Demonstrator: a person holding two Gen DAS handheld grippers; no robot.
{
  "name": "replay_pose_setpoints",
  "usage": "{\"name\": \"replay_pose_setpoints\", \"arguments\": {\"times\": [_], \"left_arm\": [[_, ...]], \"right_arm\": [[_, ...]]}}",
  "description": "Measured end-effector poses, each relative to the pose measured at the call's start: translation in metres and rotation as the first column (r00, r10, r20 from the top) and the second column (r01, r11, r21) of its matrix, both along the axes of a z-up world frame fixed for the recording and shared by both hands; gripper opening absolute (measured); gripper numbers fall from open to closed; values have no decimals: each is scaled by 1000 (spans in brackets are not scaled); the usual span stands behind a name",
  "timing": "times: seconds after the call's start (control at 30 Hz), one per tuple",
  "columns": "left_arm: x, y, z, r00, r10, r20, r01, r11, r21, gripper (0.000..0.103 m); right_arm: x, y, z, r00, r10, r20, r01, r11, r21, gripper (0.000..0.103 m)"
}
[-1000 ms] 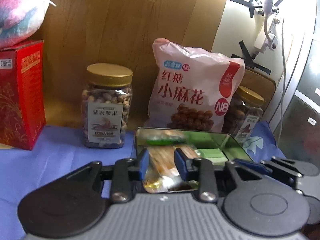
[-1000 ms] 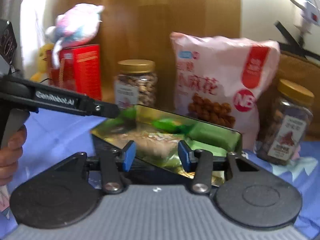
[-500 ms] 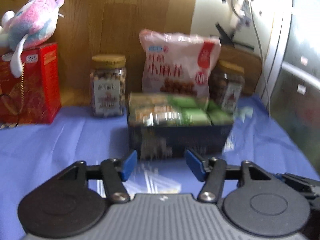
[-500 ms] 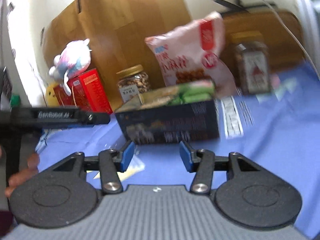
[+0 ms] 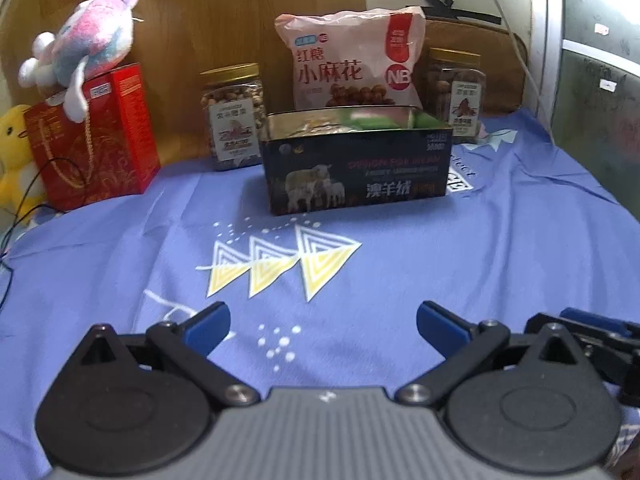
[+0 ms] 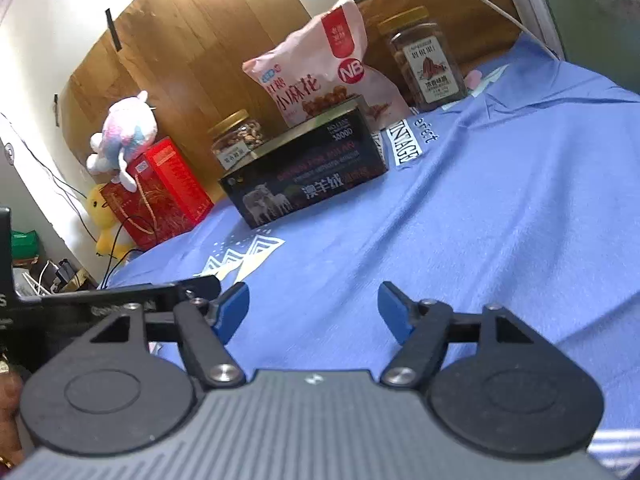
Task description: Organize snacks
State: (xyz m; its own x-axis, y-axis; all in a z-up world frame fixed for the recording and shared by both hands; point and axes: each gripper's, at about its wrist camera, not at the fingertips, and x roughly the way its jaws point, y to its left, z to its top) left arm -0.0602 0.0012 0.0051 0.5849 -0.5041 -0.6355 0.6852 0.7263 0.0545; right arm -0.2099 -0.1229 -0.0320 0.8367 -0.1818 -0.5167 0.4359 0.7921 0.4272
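Observation:
A black tin box [image 5: 356,168] with sheep pictures stands on the blue cloth [image 5: 500,248], with green and other snack packets showing inside it. It also shows in the right wrist view [image 6: 304,176]. Behind it are a pink snack bag [image 5: 352,60] and two gold-lidded nut jars [image 5: 234,116] [image 5: 456,88]. My left gripper [image 5: 322,330] is open and empty, well in front of the box. My right gripper [image 6: 314,314] is open and empty, low over the cloth, with the left gripper beside it at the left.
A red gift box [image 5: 92,136] with a pink plush toy [image 5: 80,48] on top stands at the left, next to a yellow plush duck [image 5: 12,152]. A wooden board [image 5: 200,20] backs the snacks. A cable hangs at the right.
Both grippers have pulled back from over the tin box to well in front of it, and their jaws have opened wider. The box stays in place.

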Motion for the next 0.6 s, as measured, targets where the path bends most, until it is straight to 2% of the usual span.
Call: {"name": "replay_pose_setpoints", "arguments": {"times": [0.13,0.27,0.47,0.6], "left_arm": [[-3,6,-4,999,44,8,-44,999,6,103],[-6,9,-7,994,90,65,-92,995,32,103],[-6,12,-8,993,100,63,-102,994,36,103],[-12,7,-11,988,112,110,-121,990,70,103]], "right_arm": [[-2,8,-2,1000,17,-9,-18,1000,-17,75],[-1,13,-3,999,36,-12,-36,999,-21,75],[-1,19,-2,999,50,-9,-51,998,-48,75],[-1,19,-4,999,49,-9,-49,998,-50,76]]}}
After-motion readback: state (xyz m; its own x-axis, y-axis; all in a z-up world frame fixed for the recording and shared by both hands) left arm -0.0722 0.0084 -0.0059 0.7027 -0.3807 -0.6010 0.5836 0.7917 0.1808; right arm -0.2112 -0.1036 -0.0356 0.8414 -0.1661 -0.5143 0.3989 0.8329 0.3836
